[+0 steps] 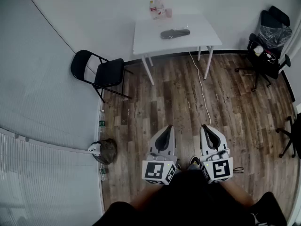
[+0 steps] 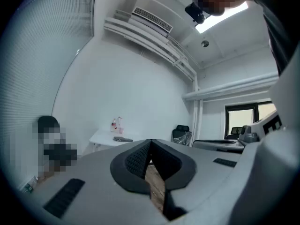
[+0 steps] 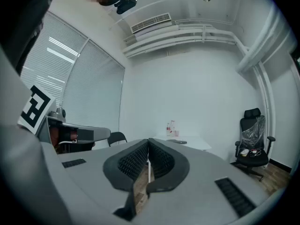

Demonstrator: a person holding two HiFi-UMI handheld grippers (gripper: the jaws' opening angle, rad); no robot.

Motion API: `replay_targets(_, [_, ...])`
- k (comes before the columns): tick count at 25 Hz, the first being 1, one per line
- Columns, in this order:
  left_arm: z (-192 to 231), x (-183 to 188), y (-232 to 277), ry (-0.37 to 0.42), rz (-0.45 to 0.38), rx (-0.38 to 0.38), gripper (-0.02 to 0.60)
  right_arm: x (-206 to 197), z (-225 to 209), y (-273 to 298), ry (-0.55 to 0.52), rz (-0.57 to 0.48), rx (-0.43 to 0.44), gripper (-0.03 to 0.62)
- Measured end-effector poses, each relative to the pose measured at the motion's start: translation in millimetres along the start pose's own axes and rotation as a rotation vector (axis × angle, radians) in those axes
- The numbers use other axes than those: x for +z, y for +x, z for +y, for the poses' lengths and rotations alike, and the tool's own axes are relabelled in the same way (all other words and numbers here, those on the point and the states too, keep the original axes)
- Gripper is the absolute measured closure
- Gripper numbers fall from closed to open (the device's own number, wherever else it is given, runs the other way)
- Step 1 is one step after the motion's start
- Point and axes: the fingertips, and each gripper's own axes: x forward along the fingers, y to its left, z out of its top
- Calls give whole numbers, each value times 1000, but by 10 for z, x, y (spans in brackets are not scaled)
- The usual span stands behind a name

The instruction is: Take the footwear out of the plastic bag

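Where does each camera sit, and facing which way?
Head view: on the person's head, steeply down at floor and white table; left gripper, right gripper, forearms show.
Left gripper view: on the left gripper, level along its shut jaws toward the table; person overhead.
Right gripper view: likewise from the right gripper.
All share the table.

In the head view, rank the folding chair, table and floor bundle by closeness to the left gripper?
1. Bundle, on the floor left of the left gripper.
2. Folding chair, farther ahead, by the left wall.
3. Table, farthest, against the far wall.
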Motion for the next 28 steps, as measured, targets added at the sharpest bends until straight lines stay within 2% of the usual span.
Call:
replay_targets(3, [95, 4, 57, 10, -14, 11, 563, -12, -69, 96, -23, -20, -2, 577])
replay_targets(11, [342, 24, 116, 13, -12, 16, 563, 20, -61, 264, 2, -41, -35, 577])
replay_targets(15, [472, 70, 119, 42, -17, 24, 563, 79, -69, 300, -18, -73, -36, 577])
replay_targets(18, [577, 54, 102, 70, -20, 34, 563, 50, -87, 331, -12, -73, -39, 577])
replay_targets(24, [813, 1, 162, 52, -6, 48, 563, 10, -87, 495, -1, -63, -46, 577])
replay_targets(28, [945, 4, 373, 68, -7, 55, 563, -1, -172, 731, -1, -71, -49, 577])
